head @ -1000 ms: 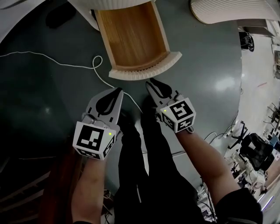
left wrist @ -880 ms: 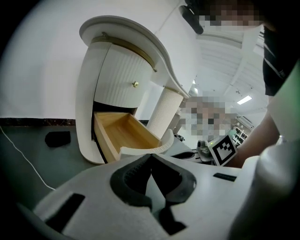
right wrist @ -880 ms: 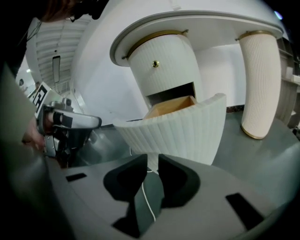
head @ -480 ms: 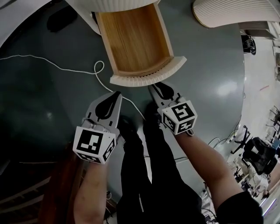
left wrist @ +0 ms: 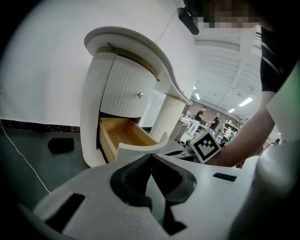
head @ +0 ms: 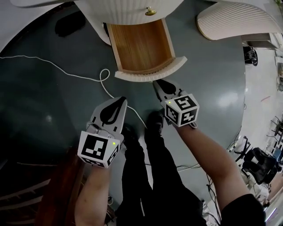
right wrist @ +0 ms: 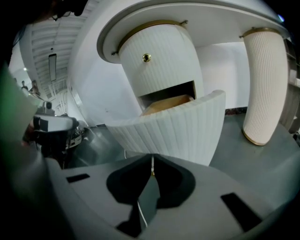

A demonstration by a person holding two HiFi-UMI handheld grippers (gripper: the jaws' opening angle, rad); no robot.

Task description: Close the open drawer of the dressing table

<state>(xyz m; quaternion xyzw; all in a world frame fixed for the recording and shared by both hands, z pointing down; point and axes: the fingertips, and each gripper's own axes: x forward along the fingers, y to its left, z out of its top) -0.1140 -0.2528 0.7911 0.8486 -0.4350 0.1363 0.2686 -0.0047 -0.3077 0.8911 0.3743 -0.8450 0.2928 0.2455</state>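
The dressing table's lower drawer [head: 141, 44] stands open and shows its wooden inside; its curved white ribbed front [head: 150, 73] faces me. My right gripper [head: 158, 82] is shut, its tips right at the middle of that front [right wrist: 178, 129]. Its jaws have just been closing, and I see nothing held between them. My left gripper [head: 120, 99] is also shut, empty, and hangs lower left, a short way back from the drawer [left wrist: 126, 133]. Above the open drawer is a closed one with a gold knob [head: 150, 11].
A white cable [head: 66, 70] runs across the dark floor and loops just left of the drawer front. A dark object [head: 70, 23] lies on the floor left of the table. A white ribbed column [right wrist: 265, 84] stands to the right. My legs and shoes are below the grippers.
My right gripper has moved forward to the drawer front, and the drawer appears to have slid a little way into the table. The left gripper has drifted slightly forward.
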